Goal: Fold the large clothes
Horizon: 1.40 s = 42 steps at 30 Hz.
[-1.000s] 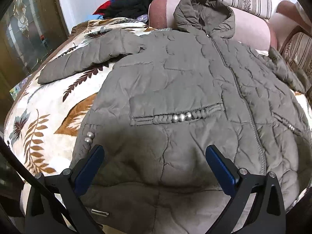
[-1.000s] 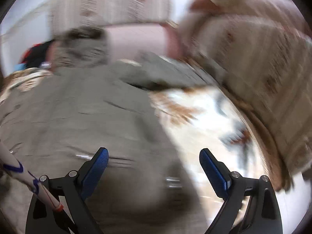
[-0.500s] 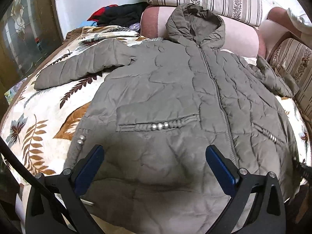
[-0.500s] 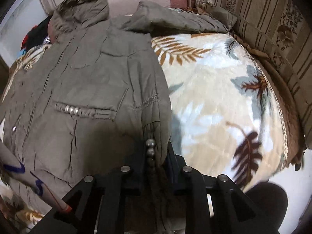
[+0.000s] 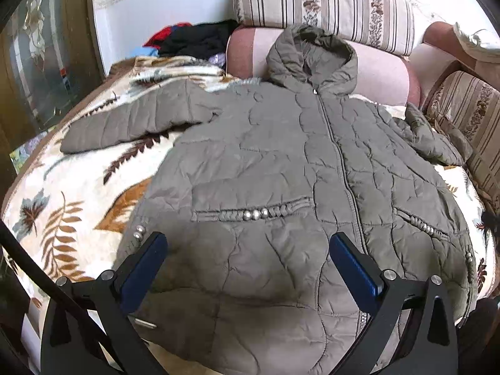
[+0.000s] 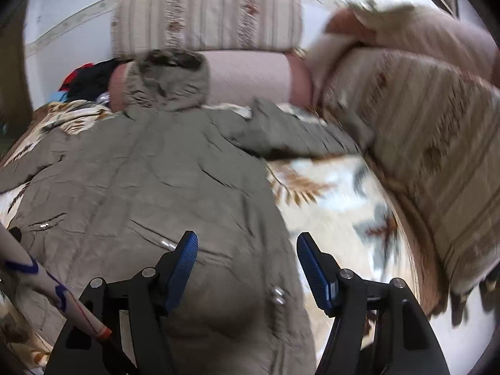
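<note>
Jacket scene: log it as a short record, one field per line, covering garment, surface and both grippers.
garment: olive quilted hooded jacket, front up, zipped
hood: propped against the pink bolster
sleeves: both spread outward from the body
surface: leaf-print blanket
left gripper: open, above the jacket's lower left part, holding nothing
right gripper: open, above the jacket's right edge, holding nothing
folding: no fold made yet
background: dark clothes pile, striped cushions
image note: right wrist view is motion-blurred
</note>
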Motion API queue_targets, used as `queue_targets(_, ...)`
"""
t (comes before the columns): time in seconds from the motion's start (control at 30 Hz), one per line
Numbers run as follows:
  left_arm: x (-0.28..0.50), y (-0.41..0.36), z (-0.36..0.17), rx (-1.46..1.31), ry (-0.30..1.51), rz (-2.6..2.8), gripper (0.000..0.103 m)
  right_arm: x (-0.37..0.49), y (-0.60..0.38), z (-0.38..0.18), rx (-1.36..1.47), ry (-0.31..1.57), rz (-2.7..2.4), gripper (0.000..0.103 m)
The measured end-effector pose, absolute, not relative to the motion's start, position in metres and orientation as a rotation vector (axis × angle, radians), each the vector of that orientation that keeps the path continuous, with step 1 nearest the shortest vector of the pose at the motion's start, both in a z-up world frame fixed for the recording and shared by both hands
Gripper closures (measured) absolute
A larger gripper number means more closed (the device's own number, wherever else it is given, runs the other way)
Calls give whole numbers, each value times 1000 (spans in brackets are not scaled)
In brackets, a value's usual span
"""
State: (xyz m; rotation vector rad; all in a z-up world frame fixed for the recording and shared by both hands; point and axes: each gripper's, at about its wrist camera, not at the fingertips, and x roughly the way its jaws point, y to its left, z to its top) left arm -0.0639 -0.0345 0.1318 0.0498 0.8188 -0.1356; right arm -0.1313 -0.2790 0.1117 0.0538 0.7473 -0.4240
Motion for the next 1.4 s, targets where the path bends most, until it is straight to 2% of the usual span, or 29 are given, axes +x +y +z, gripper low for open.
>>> queue_targets(0.07, -61, -30, 124, 57, 794, -139, 0, -123, -270, 127, 32, 703, -427, 32)
queue_targets(0.13, -62, -29, 127, 50, 780, -140, 0, -118, -261, 145, 14, 626, -449, 28)
queue_targets(0.2, -63, -28, 128, 45, 761, -141, 0, -118, -250, 162, 6, 519, -485, 6)
queue_targets(0.23, -64, -28, 129, 45, 749, -141, 0, -117, -245, 169, 1, 481, -486, 0)
queue_targets(0.33, -68, -29, 132, 51, 716, -136, 0, -100, -228, 164, -12, 538, -428, 0)
queue_targets(0.4, -69, -30, 133, 59, 705, -132, 0, -93, -221, 149, 3, 606, -389, 4)
queue_targets(0.7, -76, -39, 131, 75, 714, -153, 0, -106, -221, 104, 29, 703, -364, 4)
queue_targets(1.4, -78, -44, 122, 125, 756, -145, 0, -103, -207, 77, 12, 793, -322, 4)
